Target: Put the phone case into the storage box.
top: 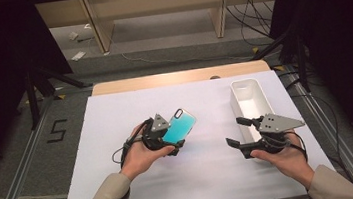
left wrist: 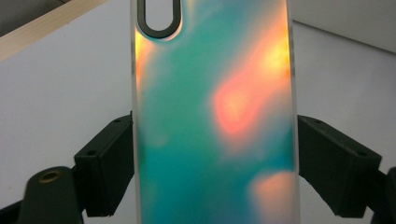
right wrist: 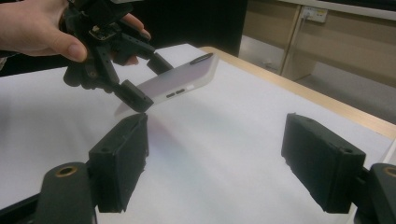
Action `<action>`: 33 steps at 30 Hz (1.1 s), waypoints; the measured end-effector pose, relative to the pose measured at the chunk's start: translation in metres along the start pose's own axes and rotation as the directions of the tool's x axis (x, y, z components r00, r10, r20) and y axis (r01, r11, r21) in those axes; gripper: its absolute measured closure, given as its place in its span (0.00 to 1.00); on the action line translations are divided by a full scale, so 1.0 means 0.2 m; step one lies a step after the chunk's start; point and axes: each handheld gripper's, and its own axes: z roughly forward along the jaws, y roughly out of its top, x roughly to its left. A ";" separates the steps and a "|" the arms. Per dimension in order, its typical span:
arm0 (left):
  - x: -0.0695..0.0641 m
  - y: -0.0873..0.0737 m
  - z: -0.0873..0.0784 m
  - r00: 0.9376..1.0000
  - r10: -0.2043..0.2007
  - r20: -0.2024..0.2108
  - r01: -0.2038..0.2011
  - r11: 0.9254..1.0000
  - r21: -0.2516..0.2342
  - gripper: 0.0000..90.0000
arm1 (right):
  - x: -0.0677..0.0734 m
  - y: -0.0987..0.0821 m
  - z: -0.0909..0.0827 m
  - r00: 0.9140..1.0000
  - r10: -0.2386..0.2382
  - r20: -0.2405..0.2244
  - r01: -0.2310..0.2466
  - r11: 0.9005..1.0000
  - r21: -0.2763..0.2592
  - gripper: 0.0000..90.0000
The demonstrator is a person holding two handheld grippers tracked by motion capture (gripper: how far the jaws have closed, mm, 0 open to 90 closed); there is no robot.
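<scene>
The phone case (top: 179,127), teal with orange sheen, is clamped by its long edges in the left gripper (top: 166,138), jaws closed on it, held tilted above the counter's (top: 116,116) white sheet, left of centre. The right gripper (top: 243,134) hovers near right with jaws wide apart, holding nothing. A white bin (top: 250,102) stands far right on the sheet. A wooden edge (top: 177,77) shows beyond the sheet; past it, grey floor, cables (top: 250,15) and wooden shelving (top: 154,11). Dark curtains flank the room. In the left gripper view the case's top and bottom are cut off.
</scene>
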 end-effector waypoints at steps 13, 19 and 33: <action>-0.02 -0.03 -0.04 1.000 -0.021 0.017 0.021 0.999 -0.034 0.19 | 0.01 0.01 0.00 1.000 0.001 0.009 -0.001 1.000 0.002 0.26; -0.03 -0.04 -0.07 0.999 -0.032 0.022 0.033 0.998 -0.048 0.19 | 0.01 0.01 0.00 1.000 0.000 0.016 0.000 1.000 -0.001 0.25; -0.03 -0.05 -0.13 0.998 -0.052 0.020 0.054 0.994 -0.093 0.19 | 0.01 0.02 0.01 1.000 0.005 0.020 -0.005 1.000 -0.001 0.25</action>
